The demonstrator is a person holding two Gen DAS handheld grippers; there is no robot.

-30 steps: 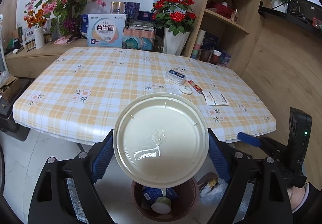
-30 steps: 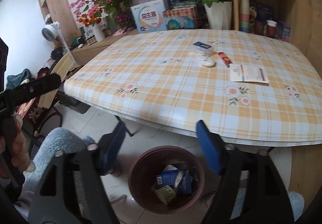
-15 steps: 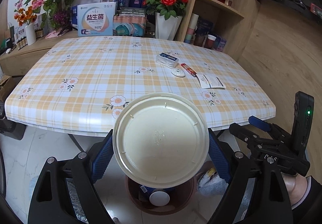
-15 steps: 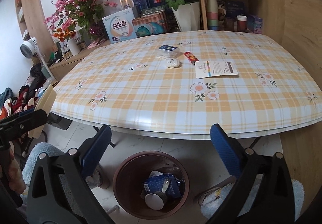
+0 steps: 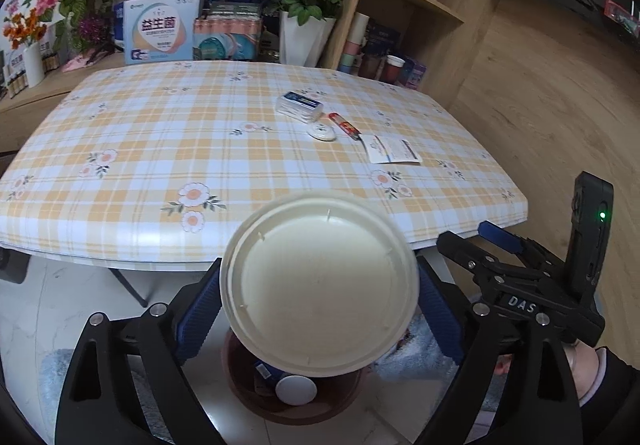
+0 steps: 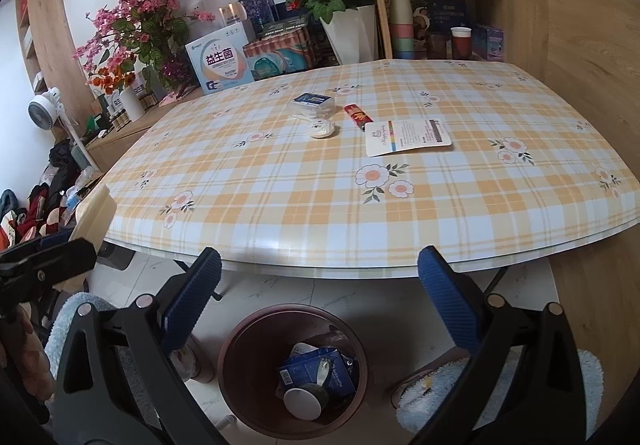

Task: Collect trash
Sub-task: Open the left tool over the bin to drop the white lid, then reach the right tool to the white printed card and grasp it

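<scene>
The left claw (image 5: 319,309), its jaws just widening, stands spread around a cream plate (image 5: 319,285) above the brown bin (image 6: 294,369); whether its pads still press is unclear. The right claw (image 6: 318,297) is spread wide, empty. At twelve o'clock, wrappers lie on the checked table (image 6: 320,201).

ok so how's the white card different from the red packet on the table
The card is white with print; the packet is red. The card is a wide flat sheet; the packet is small and narrow. The card lies nearer the front edge of the table; the packet lies just behind the card's left corner. Both lie flat on the table, not yet collected.
</scene>
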